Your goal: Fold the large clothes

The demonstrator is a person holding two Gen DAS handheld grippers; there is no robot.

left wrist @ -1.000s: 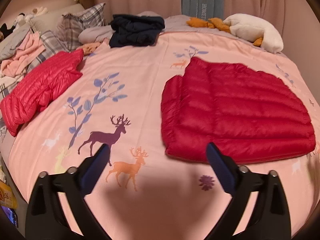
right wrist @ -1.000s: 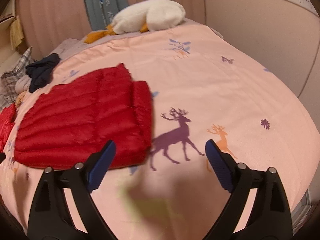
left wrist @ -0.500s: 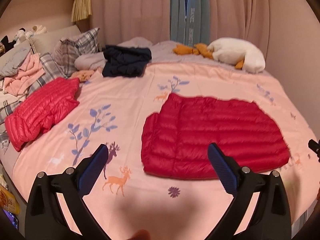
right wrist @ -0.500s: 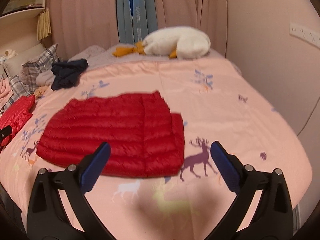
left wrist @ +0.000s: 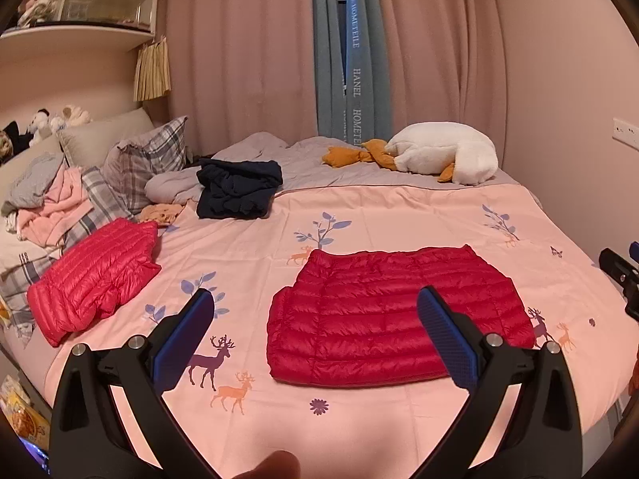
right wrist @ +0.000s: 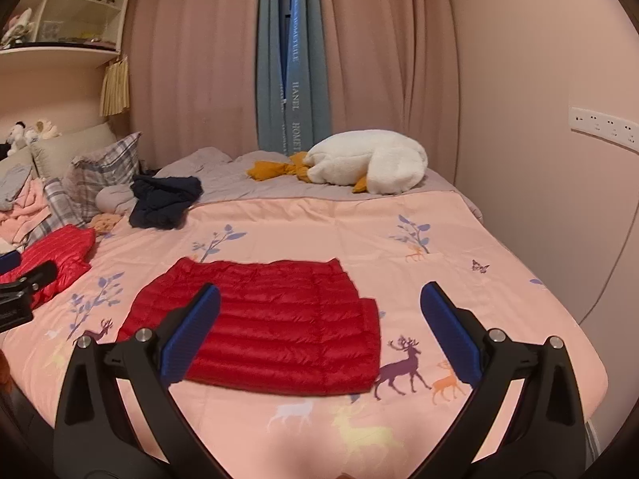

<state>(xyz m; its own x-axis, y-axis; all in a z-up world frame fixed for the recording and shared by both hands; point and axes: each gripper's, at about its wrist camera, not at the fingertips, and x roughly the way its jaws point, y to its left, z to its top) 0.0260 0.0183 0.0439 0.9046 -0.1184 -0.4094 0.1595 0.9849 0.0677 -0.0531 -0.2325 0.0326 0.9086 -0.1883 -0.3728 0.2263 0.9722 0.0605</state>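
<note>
The folded red down jacket [left wrist: 395,327] lies flat on the pink deer-print bedspread [left wrist: 399,215], near the foot edge of the bed and apart from both claws; in the left wrist view the blue pad [left wrist: 447,339] of the left claw [left wrist: 315,337] covers part of its near right corner, and in the right wrist view a pad of the right claw [right wrist: 319,333] hides its near left corner. How the sleeves are tucked underneath cannot be made out. A second, brighter red jacket [left wrist: 96,275] lies by the pillows, half cut off at the left edge in the right wrist view, where the tip of the left claw crosses it. A dark navy garment [left wrist: 237,189] sits crumpled farther back, beside a plaid pillow [left wrist: 147,159], and a white plush goose [left wrist: 443,157] rests by the curtain [left wrist: 351,52]. A blurred fingertip [left wrist: 275,469] intrudes at the bottom of the left wrist view. Both claws are released, jaws spread wide with nothing between them. Compared with a second ago, both cameras have risen and pulled back: the jacket looks smaller and lower in view, and more of the curtain and shelf [left wrist: 80,12] now shows.
</note>
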